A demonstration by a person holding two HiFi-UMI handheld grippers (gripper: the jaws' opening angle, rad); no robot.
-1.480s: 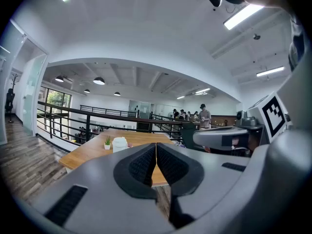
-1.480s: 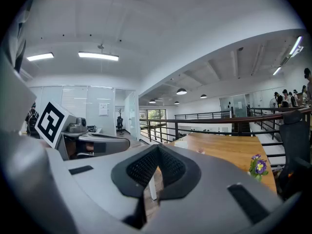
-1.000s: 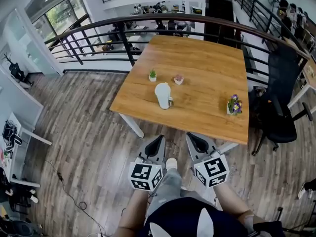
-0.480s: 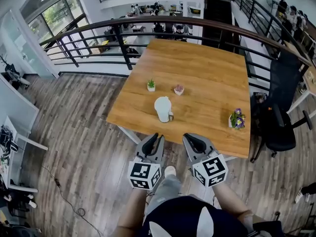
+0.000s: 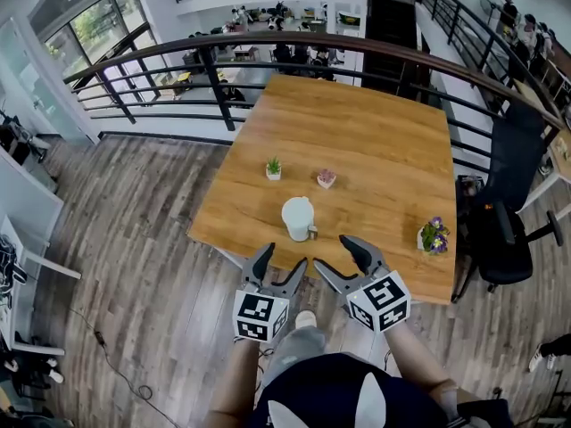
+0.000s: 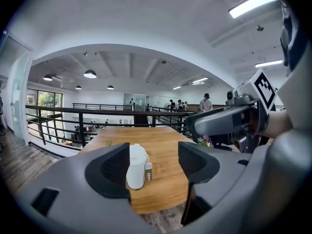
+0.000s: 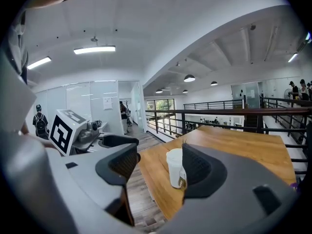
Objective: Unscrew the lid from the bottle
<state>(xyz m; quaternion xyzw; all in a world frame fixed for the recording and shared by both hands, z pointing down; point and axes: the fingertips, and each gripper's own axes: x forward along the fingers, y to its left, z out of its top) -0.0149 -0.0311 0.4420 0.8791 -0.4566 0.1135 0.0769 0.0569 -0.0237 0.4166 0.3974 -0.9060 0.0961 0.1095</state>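
A white bottle [image 5: 298, 218] with its white lid on stands upright near the front edge of the wooden table [image 5: 375, 141], a small tag hanging at its side. Both grippers hover in front of that edge, short of the bottle. My left gripper [image 5: 282, 261] has its jaws opening, with nothing between them. My right gripper [image 5: 335, 255] is opening too and is also empty. Through the left gripper [image 6: 148, 169] the bottle [image 6: 135, 165] shows well ahead on the table. From the right gripper [image 7: 161, 165] the bottle [image 7: 174, 167] appears beyond the gap, partly hidden by the right-hand jaw.
Two small potted plants [image 5: 273, 168] [image 5: 326, 178] stand behind the bottle, and a purple flower pot [image 5: 434, 236] sits at the table's front right. A black office chair [image 5: 504, 212] is to the right. A dark railing [image 5: 268, 47] curves behind the table.
Both grippers' jaws have gone from shut to spread apart. The grippers and the view have moved forward, closer to the table's front edge and the bottle.
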